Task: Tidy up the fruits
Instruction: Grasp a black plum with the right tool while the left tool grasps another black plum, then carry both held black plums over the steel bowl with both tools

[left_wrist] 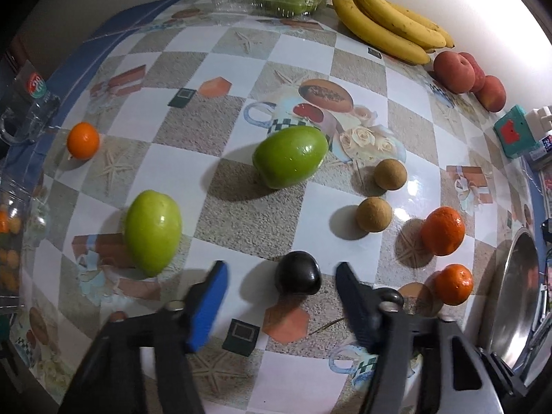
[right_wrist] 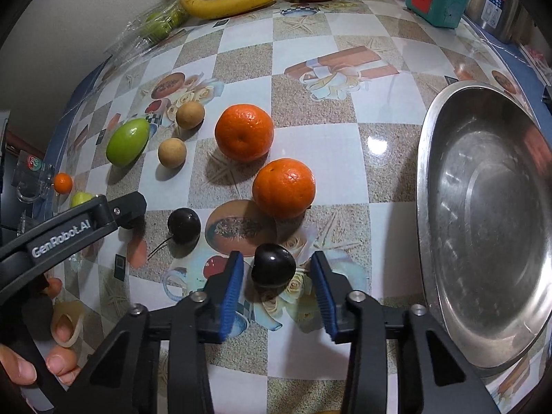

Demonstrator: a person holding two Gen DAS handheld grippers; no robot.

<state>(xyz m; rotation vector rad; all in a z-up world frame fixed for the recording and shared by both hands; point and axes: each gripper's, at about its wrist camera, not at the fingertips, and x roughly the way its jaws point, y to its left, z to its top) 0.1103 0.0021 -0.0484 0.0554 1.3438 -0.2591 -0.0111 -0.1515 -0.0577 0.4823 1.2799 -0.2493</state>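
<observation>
On the table covered in checked, picture-printed oilcloth (right_wrist: 345, 145), a small orange kumquat (left_wrist: 82, 140) sits near the left edge. The left gripper (left_wrist: 281, 276) stands with its pads apart around a dark glossy cherry (left_wrist: 298, 273), touching neither side. The right gripper (right_wrist: 276, 272) likewise straddles a second dark cherry (right_wrist: 273, 266), gaps showing both sides. Two orange mandarins (right_wrist: 283, 188) lie just behind. A round stainless steel bowl (right_wrist: 483, 227) sits at the right edge.

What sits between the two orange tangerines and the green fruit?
Two small round tan fruits lie between the tangerines and the green fruit, shown in the right wrist view.
</observation>
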